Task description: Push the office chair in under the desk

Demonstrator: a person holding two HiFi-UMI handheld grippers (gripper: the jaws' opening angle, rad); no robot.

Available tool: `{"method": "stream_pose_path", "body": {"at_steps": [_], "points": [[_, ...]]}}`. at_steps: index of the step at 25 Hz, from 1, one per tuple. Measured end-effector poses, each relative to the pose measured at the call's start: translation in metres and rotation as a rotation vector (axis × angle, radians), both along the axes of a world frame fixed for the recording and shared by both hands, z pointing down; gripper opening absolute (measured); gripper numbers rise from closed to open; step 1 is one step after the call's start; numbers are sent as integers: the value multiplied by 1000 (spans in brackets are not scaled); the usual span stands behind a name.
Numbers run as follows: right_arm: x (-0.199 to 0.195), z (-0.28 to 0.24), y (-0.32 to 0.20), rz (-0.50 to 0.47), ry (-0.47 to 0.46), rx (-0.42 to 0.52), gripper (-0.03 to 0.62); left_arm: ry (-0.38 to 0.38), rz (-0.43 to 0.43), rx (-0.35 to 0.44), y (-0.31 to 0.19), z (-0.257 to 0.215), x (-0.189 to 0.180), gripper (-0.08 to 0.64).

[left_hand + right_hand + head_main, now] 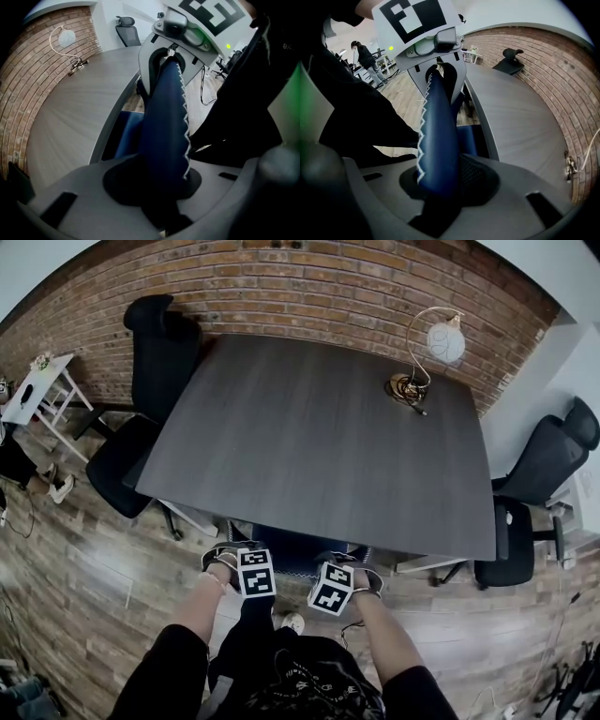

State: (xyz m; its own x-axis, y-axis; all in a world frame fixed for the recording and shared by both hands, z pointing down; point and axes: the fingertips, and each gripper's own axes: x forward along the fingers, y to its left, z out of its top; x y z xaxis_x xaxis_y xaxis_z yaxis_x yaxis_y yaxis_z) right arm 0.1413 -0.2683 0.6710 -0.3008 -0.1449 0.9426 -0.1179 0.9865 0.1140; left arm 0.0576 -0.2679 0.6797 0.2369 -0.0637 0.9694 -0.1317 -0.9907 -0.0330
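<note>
Closest in, the left tool (157,183) and the right tool (439,185) both point steeply down. Each is partly closed, its jaws pinching the padded top edge of the office chair (298,549), one to each side of the middle. The backrest is dark blue with white zigzag stitching along the seam, and it runs straight from one tool to the other. The chair looks nearly home: its backrest stands just beside the near edge of the surface (309,437), and the seat seems already underneath (the head view shows little of it).

Across the dark grey top, a desk lamp (442,338) with a round shade sits by the far right corner with its cable coiled at the base. A black chair (155,362) stands at the left side, another black chair (539,474) is off to the right, and the brick wall (309,287) closes the back.

The main risk, as I judge it, is the grip. The jaws hold soft padding by its rim only, so a firm shove could make them slide off. Pushing harder on one side would likely swivel the seat instead of rolling it in. A backrest driven too far would knock the surface's edge and jolt the lamp.
</note>
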Motion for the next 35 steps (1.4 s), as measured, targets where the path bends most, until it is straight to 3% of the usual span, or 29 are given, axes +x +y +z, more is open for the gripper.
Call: {"method": "stream_pose_path", "body": {"at_steps": [35], "points": [[-9,2,-16,32,7,-8,114,-2,77,-3,-23,0,-9,111]]}}
